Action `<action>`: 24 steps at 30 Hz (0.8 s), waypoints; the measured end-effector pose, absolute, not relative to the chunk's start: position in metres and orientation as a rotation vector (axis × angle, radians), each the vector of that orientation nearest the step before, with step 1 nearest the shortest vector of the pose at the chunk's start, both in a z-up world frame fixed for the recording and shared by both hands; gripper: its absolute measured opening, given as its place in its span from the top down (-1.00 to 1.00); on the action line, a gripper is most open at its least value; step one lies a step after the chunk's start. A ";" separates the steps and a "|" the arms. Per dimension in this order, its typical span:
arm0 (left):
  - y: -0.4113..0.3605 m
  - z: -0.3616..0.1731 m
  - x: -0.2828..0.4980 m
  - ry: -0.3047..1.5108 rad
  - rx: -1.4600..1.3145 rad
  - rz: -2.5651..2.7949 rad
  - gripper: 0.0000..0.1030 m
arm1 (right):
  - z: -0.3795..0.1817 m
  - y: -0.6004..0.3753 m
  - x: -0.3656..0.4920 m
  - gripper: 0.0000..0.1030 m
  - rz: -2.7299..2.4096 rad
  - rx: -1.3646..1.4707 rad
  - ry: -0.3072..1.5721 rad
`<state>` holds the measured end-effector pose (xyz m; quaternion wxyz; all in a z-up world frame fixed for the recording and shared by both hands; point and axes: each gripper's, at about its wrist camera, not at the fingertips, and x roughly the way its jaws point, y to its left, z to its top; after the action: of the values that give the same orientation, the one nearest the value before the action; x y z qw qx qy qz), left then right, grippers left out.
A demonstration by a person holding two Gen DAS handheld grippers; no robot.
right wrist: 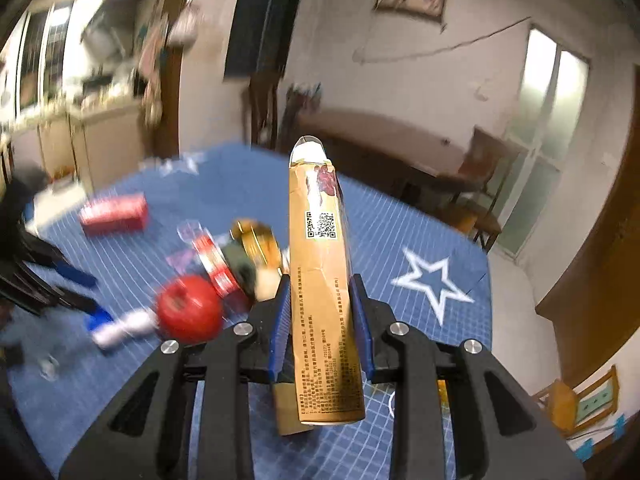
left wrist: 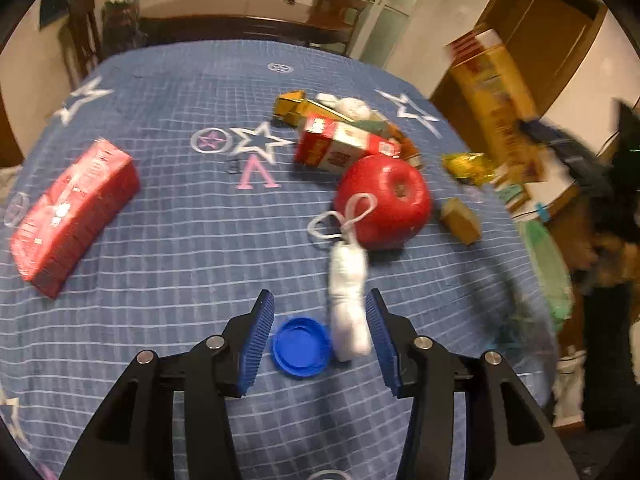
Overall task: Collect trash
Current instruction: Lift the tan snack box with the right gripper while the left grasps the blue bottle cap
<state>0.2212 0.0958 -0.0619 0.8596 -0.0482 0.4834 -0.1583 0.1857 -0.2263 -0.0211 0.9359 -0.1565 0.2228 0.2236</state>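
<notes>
My left gripper (left wrist: 320, 300) stands open low over the blue star tablecloth (left wrist: 160, 280). Between its blue pads lie a blue bottle cap (left wrist: 302, 346) and a white rolled mask (left wrist: 348, 300) with loops; the roll leans by the right pad, unpressed. A red apple (left wrist: 384, 200) sits just beyond it. My right gripper (right wrist: 320, 280) is shut on a tall golden carton (right wrist: 320, 300) with a QR code, held upright above the table. The same carton (left wrist: 492, 108) shows blurred at the upper right of the left wrist view.
A heap of a red-and-white carton (left wrist: 340, 148), a yellow box (left wrist: 292, 106) and crumpled tissue (left wrist: 348, 106) lies behind the apple. A red tissue pack (left wrist: 72, 208) lies far left. A yellow wrapper (left wrist: 466, 166) and a small brown box (left wrist: 460, 220) lie right. A green bag (left wrist: 548, 264) hangs off the table's right edge.
</notes>
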 end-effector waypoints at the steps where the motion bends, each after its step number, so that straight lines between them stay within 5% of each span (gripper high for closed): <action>1: 0.096 -0.064 0.220 1.008 -0.074 -0.314 0.04 | -0.015 -0.230 0.175 0.47 0.460 -0.298 0.434; 11: 0.062 -0.094 0.180 0.915 0.348 -0.279 -0.16 | -0.024 -0.260 0.067 0.46 0.482 -0.116 0.402; 20: 0.077 -0.112 0.200 0.937 0.275 -0.366 -0.16 | -0.069 -0.277 0.042 0.46 0.440 0.045 0.520; 24: 0.078 -0.111 0.202 0.927 0.249 -0.412 0.06 | -0.083 -0.273 0.039 0.46 0.418 0.053 0.551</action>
<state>0.2015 0.0783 -0.1113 0.8668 0.1188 0.4427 -0.1965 0.0391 -0.2731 -0.0825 0.9404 0.0258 0.2700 0.2051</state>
